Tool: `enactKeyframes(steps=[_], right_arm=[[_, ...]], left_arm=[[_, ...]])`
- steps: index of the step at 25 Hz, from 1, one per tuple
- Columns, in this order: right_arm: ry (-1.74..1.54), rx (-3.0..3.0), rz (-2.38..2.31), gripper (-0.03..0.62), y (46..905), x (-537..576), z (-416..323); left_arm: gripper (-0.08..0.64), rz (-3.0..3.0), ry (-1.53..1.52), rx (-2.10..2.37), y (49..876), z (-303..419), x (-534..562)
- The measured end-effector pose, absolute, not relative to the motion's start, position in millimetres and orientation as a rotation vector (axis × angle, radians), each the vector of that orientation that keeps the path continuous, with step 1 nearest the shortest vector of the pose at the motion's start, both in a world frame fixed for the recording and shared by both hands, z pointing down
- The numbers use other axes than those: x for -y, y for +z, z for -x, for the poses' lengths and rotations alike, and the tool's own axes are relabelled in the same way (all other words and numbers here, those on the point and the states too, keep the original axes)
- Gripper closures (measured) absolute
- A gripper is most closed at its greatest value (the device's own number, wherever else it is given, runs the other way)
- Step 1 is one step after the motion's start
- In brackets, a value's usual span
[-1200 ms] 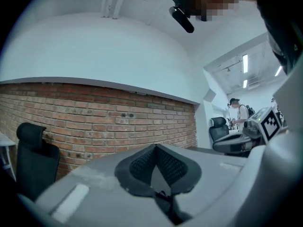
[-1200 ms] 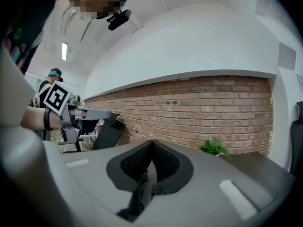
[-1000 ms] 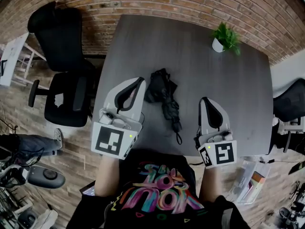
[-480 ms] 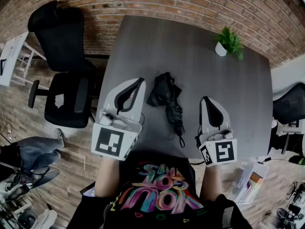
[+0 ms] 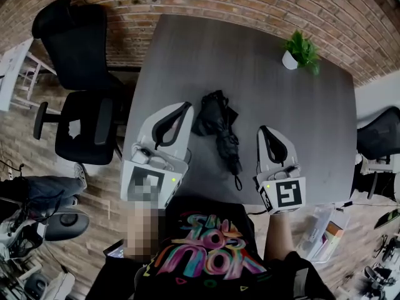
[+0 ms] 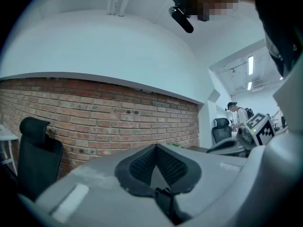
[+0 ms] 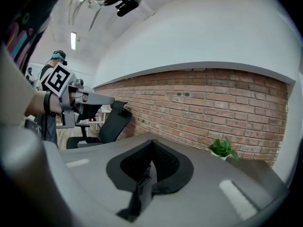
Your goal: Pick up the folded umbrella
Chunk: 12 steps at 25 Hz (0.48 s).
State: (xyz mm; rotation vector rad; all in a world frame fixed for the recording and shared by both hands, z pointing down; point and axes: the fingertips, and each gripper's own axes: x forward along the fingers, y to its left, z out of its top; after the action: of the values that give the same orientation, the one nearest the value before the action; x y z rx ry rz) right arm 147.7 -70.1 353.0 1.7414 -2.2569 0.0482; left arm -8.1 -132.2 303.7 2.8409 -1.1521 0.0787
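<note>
A black folded umbrella (image 5: 220, 130) lies on the dark grey table (image 5: 262, 86), its strap end pointing toward the near edge. My left gripper (image 5: 185, 107) hovers just left of the umbrella, jaws shut and empty. On the umbrella's other side my right gripper (image 5: 262, 130) is shut too, holding nothing. Neither touches the umbrella. In the left gripper view the jaw tips (image 6: 155, 147) meet, and the right gripper (image 6: 255, 131) shows at the far right. In the right gripper view the jaw tips (image 7: 151, 142) meet as well, and the left gripper (image 7: 71, 96) shows at the left. The umbrella is hidden in both gripper views.
A small potted plant (image 5: 299, 50) stands at the table's far right corner, also seen as the plant (image 7: 222, 149) in the right gripper view. A black office chair (image 5: 78, 86) sits left of the table, another chair (image 5: 378, 136) at the right. A brick wall (image 5: 250, 5) runs behind.
The right gripper has shifted slightly forward and left, toward the umbrella's near end. The left gripper stays about where it was.
</note>
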Motion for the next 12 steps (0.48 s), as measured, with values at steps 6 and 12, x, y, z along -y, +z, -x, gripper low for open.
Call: enactKeyframes(steps=[6,12], right_arm=[[0.125,2.273,-1.704,0.592,371,72,-146],[0.174,2.302,-1.651,0.582,390,80,-136]], left_arm=[[0.559,-2.817,0.106,1.141,314,5,127],[0.558,-2.806,0.121,1.149,320,5,124]])
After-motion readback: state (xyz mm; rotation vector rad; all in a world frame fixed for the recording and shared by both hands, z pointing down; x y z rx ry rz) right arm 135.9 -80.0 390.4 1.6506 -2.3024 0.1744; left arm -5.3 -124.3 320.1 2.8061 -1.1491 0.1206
